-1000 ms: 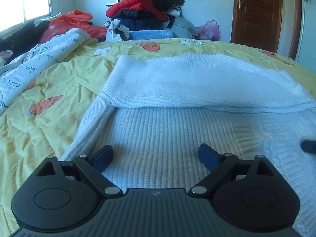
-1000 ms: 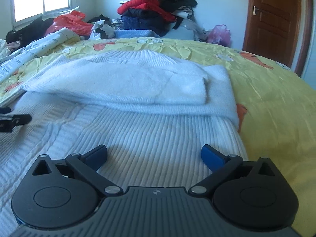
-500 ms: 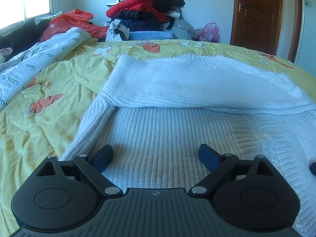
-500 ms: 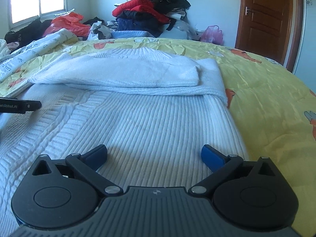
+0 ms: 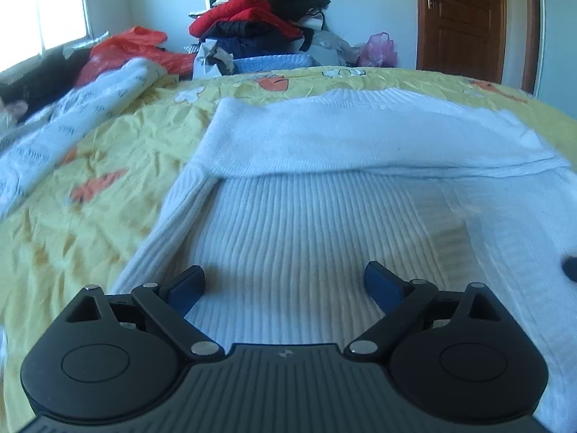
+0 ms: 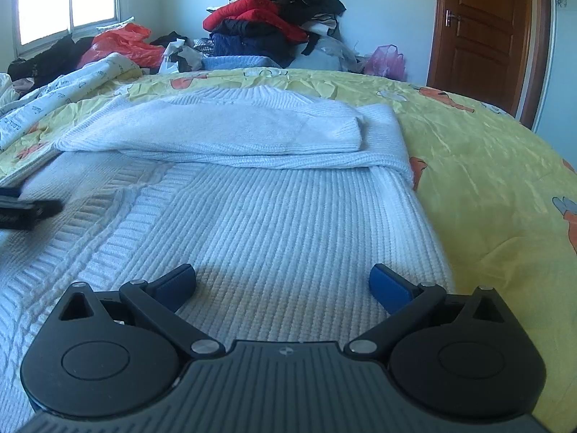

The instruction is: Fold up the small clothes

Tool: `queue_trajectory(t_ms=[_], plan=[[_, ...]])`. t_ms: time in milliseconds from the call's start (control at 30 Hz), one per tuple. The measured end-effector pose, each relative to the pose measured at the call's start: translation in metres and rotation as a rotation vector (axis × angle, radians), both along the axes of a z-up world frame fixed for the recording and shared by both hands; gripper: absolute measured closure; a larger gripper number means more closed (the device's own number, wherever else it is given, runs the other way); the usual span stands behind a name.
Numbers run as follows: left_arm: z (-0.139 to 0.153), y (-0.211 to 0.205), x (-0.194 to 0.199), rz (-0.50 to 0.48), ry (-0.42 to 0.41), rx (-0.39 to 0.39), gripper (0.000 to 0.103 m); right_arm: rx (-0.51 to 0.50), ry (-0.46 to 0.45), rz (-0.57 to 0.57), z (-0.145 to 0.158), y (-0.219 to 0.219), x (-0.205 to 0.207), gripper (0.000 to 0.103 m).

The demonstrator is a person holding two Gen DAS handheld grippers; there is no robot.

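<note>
Beneath each spread, empty tool lies the white sweater.

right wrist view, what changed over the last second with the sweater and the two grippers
The right gripper drew back toward the near hem, so more ribbed body of the white sweater shows ahead of it. The left gripper hardly shifted. Both stayed open; nothing was grasped or released. The sweater lies as before on the yellow bedspread, sleeves folded across its top.
</note>
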State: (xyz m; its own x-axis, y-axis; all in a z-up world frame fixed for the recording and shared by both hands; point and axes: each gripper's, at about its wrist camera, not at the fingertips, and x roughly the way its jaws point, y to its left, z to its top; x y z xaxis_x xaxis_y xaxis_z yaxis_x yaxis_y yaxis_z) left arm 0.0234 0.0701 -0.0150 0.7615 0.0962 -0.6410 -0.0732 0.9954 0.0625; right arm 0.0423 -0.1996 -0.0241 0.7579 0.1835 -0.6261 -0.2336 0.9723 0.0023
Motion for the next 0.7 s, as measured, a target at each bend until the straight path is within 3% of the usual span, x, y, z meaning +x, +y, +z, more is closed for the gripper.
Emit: queue_trajectory(t_ms=[133, 233, 700], plan=[[-0.002, 0.017, -0.007, 0.015, -0.012, -0.100, 0.000, 0.002, -0.004, -0.001, -0.001, -0.001, 0.000, 0.002], [-0.003, 0.009, -0.004, 0.012, 0.002, -0.050, 0.000, -0.002, -0.002, -0.005, -0.001, 0.000, 0.000, 0.002], [-0.004, 0.010, -0.005, 0.014, -0.002, -0.058, 0.000, -0.001, -0.003, -0.059, -0.001, -0.002, -0.030, 0.002]])
